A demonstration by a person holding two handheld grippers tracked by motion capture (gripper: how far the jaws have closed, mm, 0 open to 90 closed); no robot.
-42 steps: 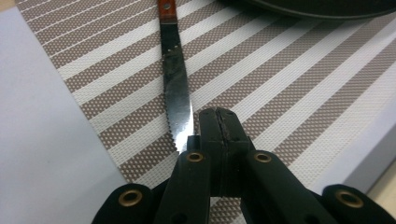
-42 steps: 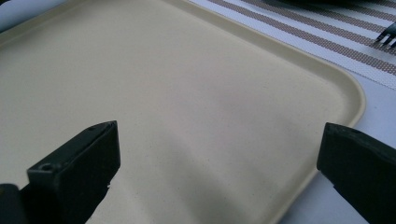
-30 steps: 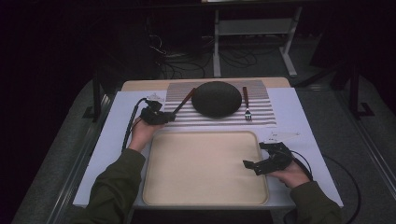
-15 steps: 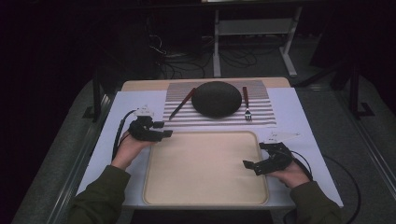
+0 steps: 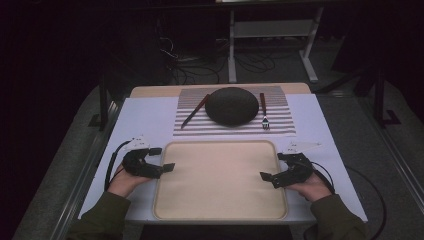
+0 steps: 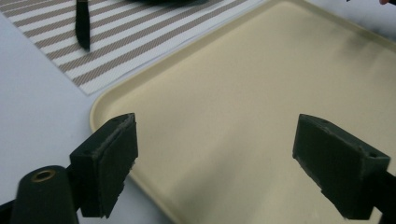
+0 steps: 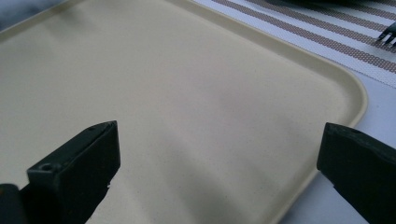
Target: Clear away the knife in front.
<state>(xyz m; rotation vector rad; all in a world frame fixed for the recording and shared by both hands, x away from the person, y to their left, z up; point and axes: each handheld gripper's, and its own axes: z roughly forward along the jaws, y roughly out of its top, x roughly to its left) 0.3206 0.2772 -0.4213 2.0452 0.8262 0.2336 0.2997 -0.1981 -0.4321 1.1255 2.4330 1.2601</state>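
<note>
A beige tray [image 5: 220, 200] lies on the white table in front of me. My left gripper [image 5: 162, 158] hovers at the tray's left edge. Its jaws have just been opening and stand open, with nothing between them but the tray rim [image 6: 100, 105] below. My right gripper [image 5: 274, 166] is open over the tray's right edge, and the tray surface [image 7: 187, 84] shows between its jaws. Beyond the tray, a striped placemat [image 5: 280, 125] carries a dark round plate [image 5: 231, 105], a knife [image 5: 195, 111] to its left and a fork [image 5: 263, 111] to its right.
The knife tip [image 6: 82, 28] and placemat [image 6: 130, 42] show at the top of the left gripper view, the fork tines [image 7: 387, 35] at the top right of the right gripper view. Cables trail from both grippers. A metal stand [image 5: 270, 30] is behind the table.
My left gripper has let go of the knife, which now lies on the placemat, and has drawn back toward me to the tray's left edge with its jaws opening. The right gripper has stayed put.
</note>
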